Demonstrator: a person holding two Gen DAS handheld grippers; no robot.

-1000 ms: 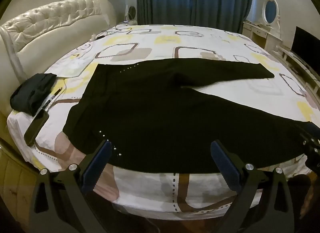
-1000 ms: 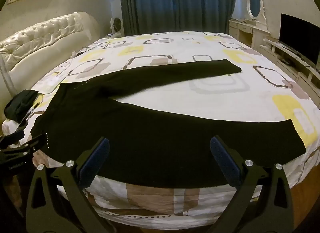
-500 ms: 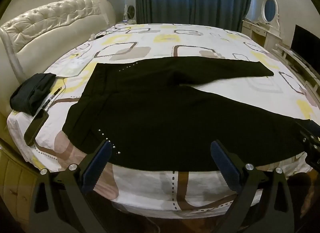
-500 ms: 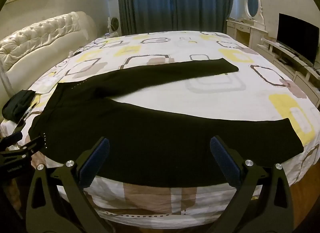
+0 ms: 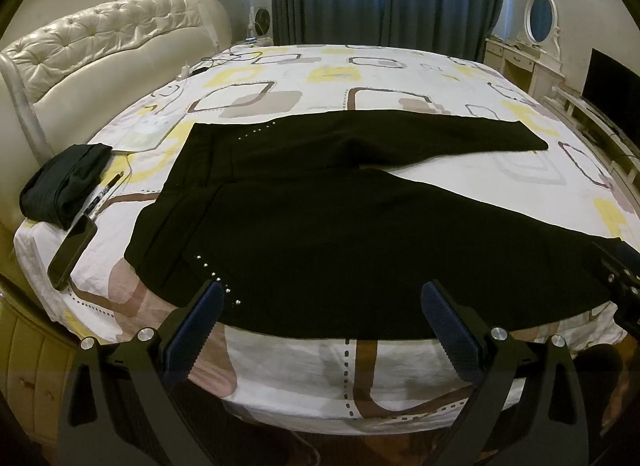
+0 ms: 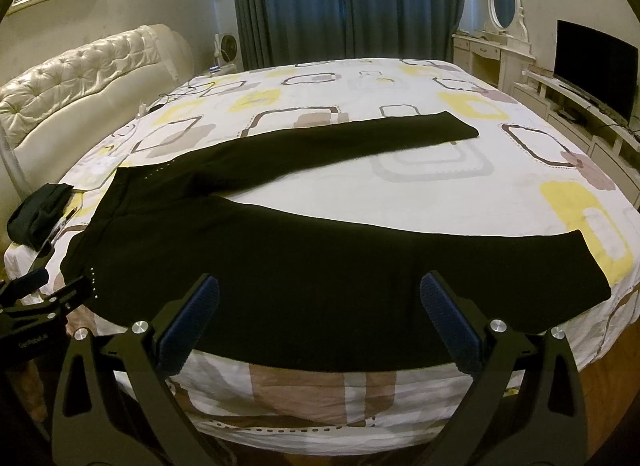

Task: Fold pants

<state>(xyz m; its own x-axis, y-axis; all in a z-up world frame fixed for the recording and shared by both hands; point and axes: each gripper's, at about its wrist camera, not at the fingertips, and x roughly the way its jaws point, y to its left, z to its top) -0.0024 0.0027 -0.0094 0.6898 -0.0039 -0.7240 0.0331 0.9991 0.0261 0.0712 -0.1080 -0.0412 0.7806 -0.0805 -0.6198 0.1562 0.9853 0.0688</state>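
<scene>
Pants (image 5: 340, 225) flat on bed (image 5: 400, 81), legs splayed apart, no fold made yet. My left tongs (image 5: 320, 326) and right tongs (image 6: 320, 322) both wide, empty, at near edge.

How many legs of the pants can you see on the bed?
2. The far leg stretches toward the curtains' side of the bed; the near leg lies along the front edge by the open right gripper. None looks hidden.
</scene>
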